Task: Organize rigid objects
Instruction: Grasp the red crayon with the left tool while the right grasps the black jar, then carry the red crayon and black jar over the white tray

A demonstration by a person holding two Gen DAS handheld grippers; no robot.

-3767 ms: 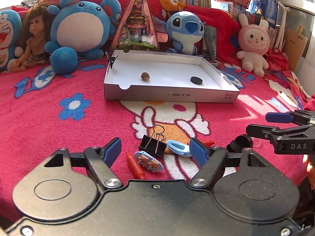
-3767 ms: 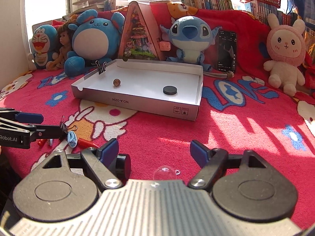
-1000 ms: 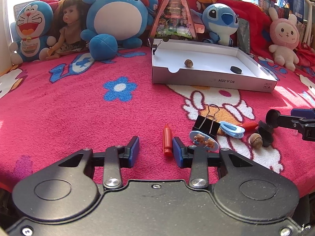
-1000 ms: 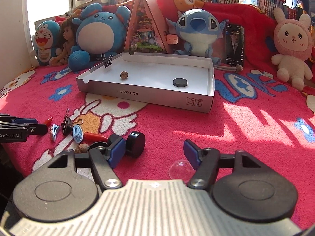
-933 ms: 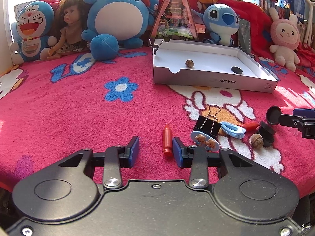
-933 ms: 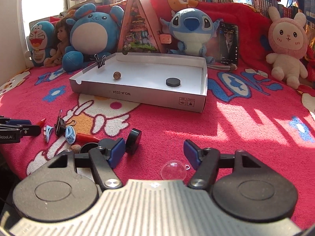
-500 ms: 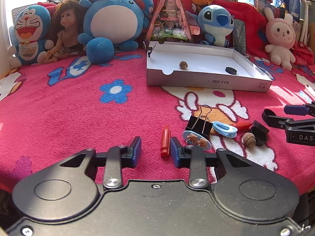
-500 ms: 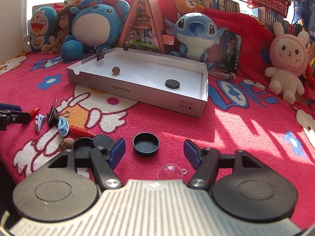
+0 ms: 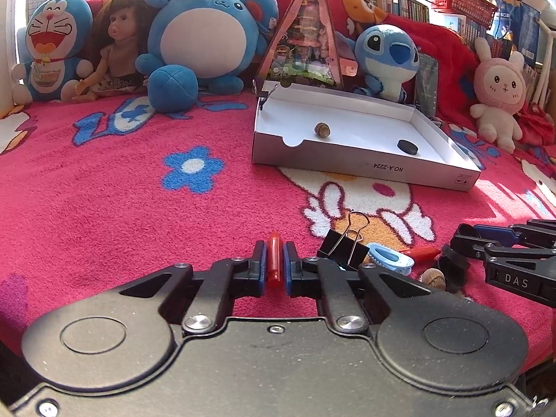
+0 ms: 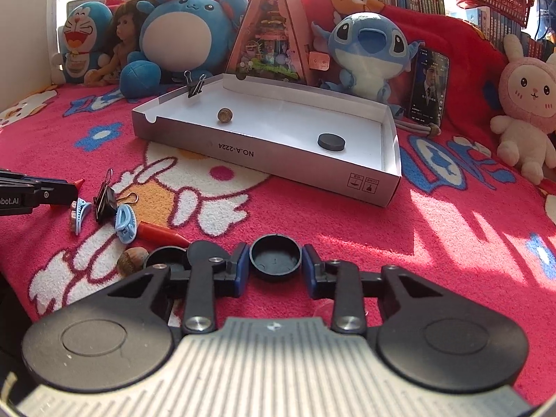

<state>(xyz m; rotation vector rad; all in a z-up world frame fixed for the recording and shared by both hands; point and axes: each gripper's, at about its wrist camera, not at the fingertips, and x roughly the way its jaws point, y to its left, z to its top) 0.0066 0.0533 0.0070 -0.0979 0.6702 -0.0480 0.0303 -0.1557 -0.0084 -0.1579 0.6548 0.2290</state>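
Crayon [image 9: 274,257] was the left claw's [image 9: 274,271] catch: in the left wrist view the red stick sat pinched between the two blue pads, its pointed tip sticking out ahead over the pink blanket [image 9: 139,229]. Just to its right lay a black binder clip [image 9: 344,243], a pale blue hair clip [image 9: 391,257], a second red crayon [image 9: 422,252], a brown nut [image 9: 433,276] and a black cap [image 9: 453,271], all clustered near the front edge of the blanket. The right claw [image 9: 465,239] reached in from the right edge beside that cluster. Farther back, toward the far side of the blanket, stood a shallow white box [image 9: 361,168] holding another nut [image 9: 321,128] and a black disc [image 9: 407,146]. Stuffed toys [image 9: 205,34] lined the far edge behind it.

From the right wrist view, the right claw [image 10: 275,267] was closing around a round black cap [image 10: 275,259] that lay hollow side up on the blanket; the pads stood at the cap's two sides, seemingly touching it. Left of it lay another black cap [image 10: 163,255], the nut [image 10: 130,260], the red crayon [image 10: 160,233], the blue hair clip [image 10: 124,224] and the binder clip [image 10: 104,198]. The left claw [image 10: 71,187] showed at the left edge, a red crayon tip poking past it. The white box [image 10: 278,163] sat beyond, toward the far side.
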